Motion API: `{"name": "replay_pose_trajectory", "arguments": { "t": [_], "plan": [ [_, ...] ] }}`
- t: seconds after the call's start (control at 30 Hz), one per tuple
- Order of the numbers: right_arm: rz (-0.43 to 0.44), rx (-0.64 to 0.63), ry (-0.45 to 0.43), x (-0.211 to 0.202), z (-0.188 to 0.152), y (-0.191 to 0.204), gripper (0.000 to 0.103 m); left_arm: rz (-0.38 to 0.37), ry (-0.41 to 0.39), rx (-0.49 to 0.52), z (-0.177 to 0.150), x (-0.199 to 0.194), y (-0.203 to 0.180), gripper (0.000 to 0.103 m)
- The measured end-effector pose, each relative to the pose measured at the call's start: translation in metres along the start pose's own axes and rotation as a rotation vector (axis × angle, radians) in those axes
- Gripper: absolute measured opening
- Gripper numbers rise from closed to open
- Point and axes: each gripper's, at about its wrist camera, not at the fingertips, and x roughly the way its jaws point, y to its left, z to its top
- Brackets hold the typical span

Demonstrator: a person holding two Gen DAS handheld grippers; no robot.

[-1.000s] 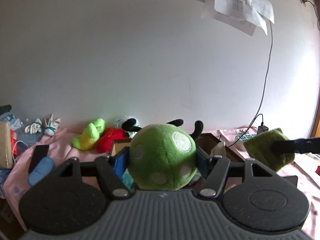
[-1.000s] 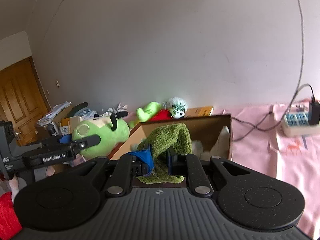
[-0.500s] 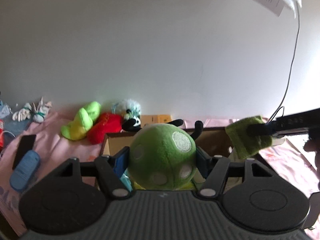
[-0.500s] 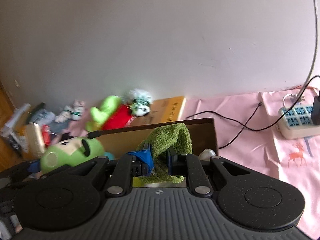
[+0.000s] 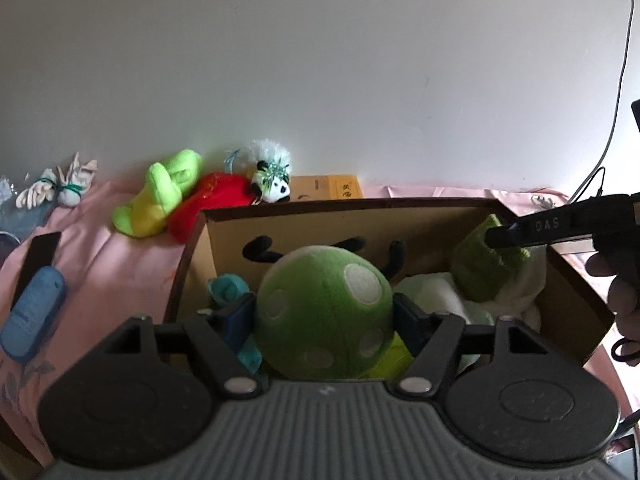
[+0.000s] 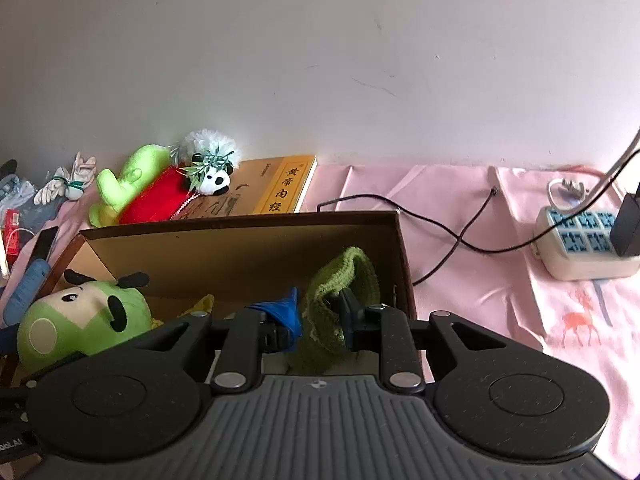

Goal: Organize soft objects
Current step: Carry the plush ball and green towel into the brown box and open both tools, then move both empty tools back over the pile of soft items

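Observation:
My left gripper (image 5: pixel 324 314) is shut on a round green plush bug (image 5: pixel 324 312) with pale spots and black antennae, held inside the open cardboard box (image 5: pixel 340 210). The bug also shows in the right wrist view (image 6: pixel 80 322). My right gripper (image 6: pixel 320 320) is shut on a green knitted sock (image 6: pixel 340 292), held low in the box's right end (image 6: pixel 394 240). The sock also shows in the left wrist view (image 5: pixel 484 268), above white and pale plush items (image 5: pixel 436 296).
Against the wall lie a lime-yellow plush (image 5: pixel 160 196), a red plush (image 5: pixel 212 200), a small panda toy (image 6: pixel 212 172) and a yellow book (image 6: pixel 280 186). A blue case (image 5: pixel 32 320) lies left. A power strip (image 6: pixel 584 244) with cables lies right on the pink cloth.
Both grippers have tilted and moved down into the box with the bug and the sock still held. The box interior now fills more of both views.

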Motion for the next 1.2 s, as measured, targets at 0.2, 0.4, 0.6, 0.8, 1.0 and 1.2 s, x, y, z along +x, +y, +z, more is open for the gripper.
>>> {"name": "replay_pose_trajectory", "arguments": {
  "t": [0.2,0.4,0.6,0.8,1.0,1.2],
  "plan": [
    [0.022,0.044,-0.025,-0.019,-0.002,-0.01,0.006,0.036,0.0,0.026,0.004,-0.007,-0.003,0.084],
    [0.063,0.065,-0.035,-0.043,-0.01,-0.01,0.006,0.077,-0.053,0.041,0.008,-0.037,-0.008,0.094],
    [0.103,0.088,-0.049,-0.071,-0.026,-0.006,0.007,0.114,-0.065,0.064,0.007,-0.067,-0.021,0.094],
    [0.114,0.104,-0.048,-0.094,-0.045,0.003,0.008,0.152,-0.055,0.051,0.003,-0.09,-0.028,0.094],
    [0.148,0.094,-0.044,-0.115,-0.066,0.013,0.009,0.18,-0.038,0.045,-0.008,-0.112,-0.032,0.094],
    [0.163,0.085,-0.056,-0.134,-0.085,0.019,0.01,0.198,-0.033,0.038,-0.018,-0.132,-0.034,0.094]
  ]
}}
